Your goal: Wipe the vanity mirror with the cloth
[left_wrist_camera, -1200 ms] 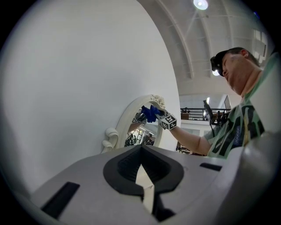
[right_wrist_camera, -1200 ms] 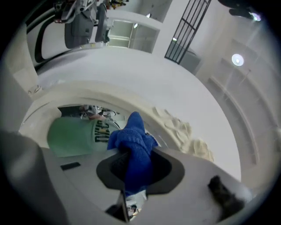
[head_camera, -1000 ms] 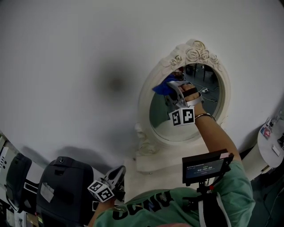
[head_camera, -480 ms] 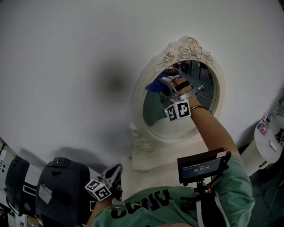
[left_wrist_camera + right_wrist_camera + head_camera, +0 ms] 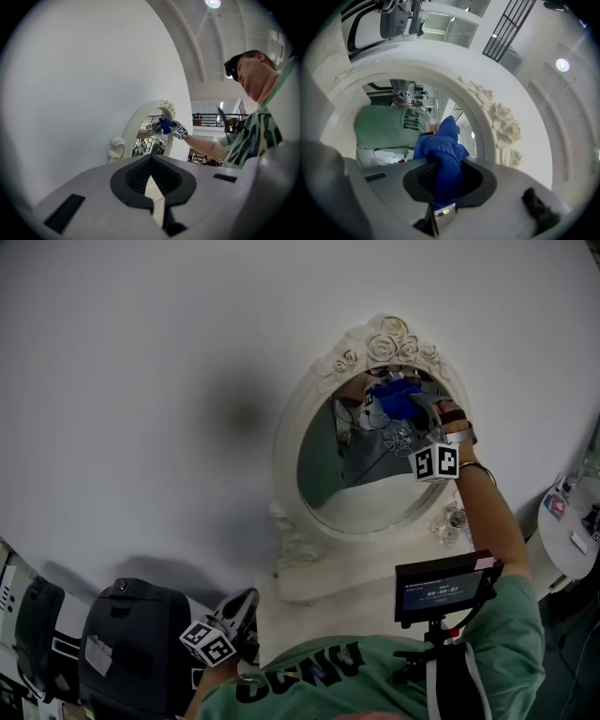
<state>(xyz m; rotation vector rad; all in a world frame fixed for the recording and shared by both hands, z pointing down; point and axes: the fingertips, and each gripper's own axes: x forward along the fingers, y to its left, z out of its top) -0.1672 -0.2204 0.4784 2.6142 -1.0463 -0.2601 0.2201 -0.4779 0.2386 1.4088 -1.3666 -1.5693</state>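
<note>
Head view: the right tongs (image 5: 414, 413) hold a blue cloth (image 5: 396, 401) at the top of the vanity mirror (image 5: 361, 498), just under its rose-carved frame (image 5: 394, 338). The left tongs (image 5: 248, 606) hang low, well apart from it.

Left gripper view: these tongs are closed together with nothing between them.

Right gripper view: these tongs are clamped on the cloth.

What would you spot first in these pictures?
The big white oval mirror against the wall catches the eye first, with carved roses on top. Next comes the bright blue cloth, pinched in the right claw and held up at the top of the glass. The left claw hangs low, near the person's chest.
</note>
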